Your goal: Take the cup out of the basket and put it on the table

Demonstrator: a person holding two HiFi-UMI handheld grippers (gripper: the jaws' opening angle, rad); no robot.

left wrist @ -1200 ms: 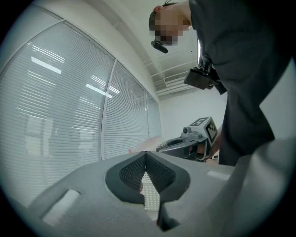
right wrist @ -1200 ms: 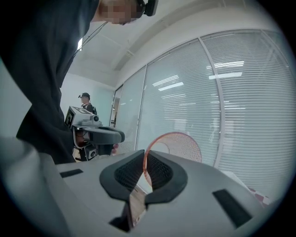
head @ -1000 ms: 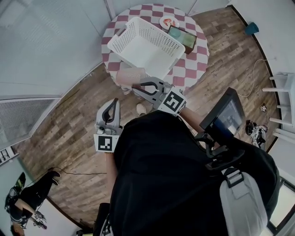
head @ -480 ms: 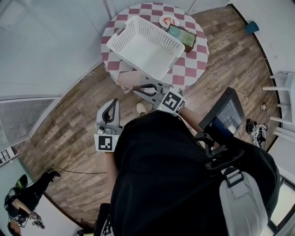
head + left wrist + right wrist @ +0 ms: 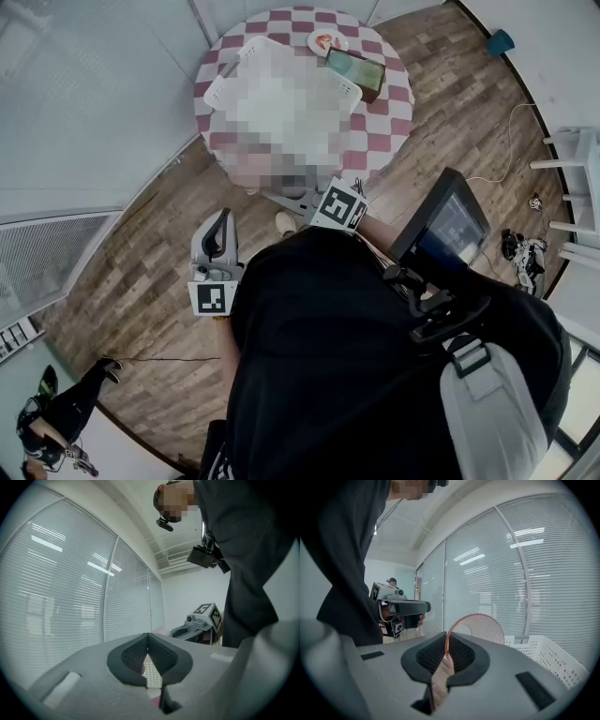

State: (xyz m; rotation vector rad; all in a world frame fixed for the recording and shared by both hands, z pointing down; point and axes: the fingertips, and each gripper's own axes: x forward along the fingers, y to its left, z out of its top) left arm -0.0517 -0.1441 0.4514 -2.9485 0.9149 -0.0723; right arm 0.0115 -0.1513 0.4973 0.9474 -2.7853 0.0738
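The head camera looks steeply down past the person (image 5: 328,356) onto the table (image 5: 380,141) and floor (image 5: 141,281), while each gripper camera sits close behind its jaws, tilted up at the blinds (image 5: 70,583), the left seeing the right gripper (image 5: 180,631), the right seeing the left gripper (image 5: 419,606).

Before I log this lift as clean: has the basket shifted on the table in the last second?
No. The visible rim of the basket still sits beside the plate and the dark box on the table, as before.
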